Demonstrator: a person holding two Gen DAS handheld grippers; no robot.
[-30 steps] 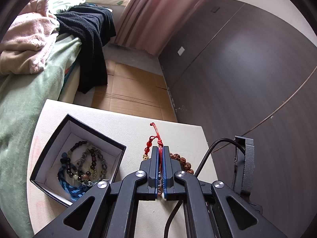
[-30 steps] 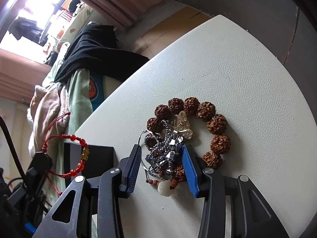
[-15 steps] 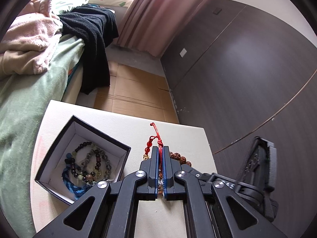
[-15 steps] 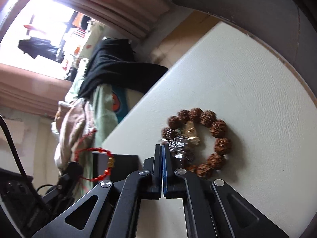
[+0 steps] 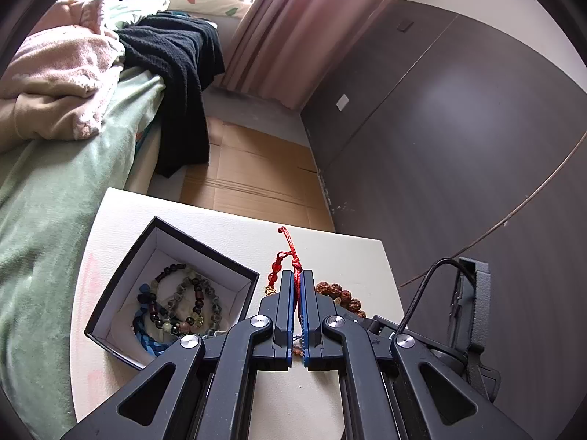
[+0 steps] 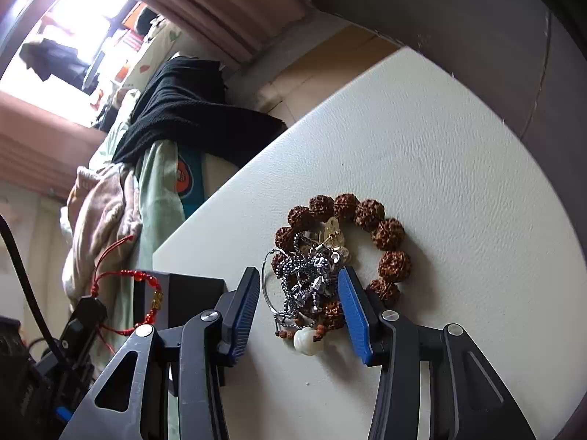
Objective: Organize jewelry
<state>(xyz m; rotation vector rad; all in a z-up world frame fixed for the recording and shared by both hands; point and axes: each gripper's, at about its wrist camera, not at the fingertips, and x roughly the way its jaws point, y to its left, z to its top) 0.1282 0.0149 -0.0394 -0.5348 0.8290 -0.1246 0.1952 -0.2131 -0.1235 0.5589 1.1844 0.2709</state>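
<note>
My left tool is clamped tight on the cord of the red bead bracelet, held just above the worktop between the open black box and the brown seed-bead bracelet. The box, already carrying several bead bracelets, sits near the worktop's left edge, beside the green bed cover. My right tool is opening, its blue pads either side of the silver chain tangle without pressing on it; the tangle lies on the brown bracelet's near side with a white bead beside it. Beyond the brown ring the worktop runs bare to its far and right edges, with a dark wall close behind.
</note>
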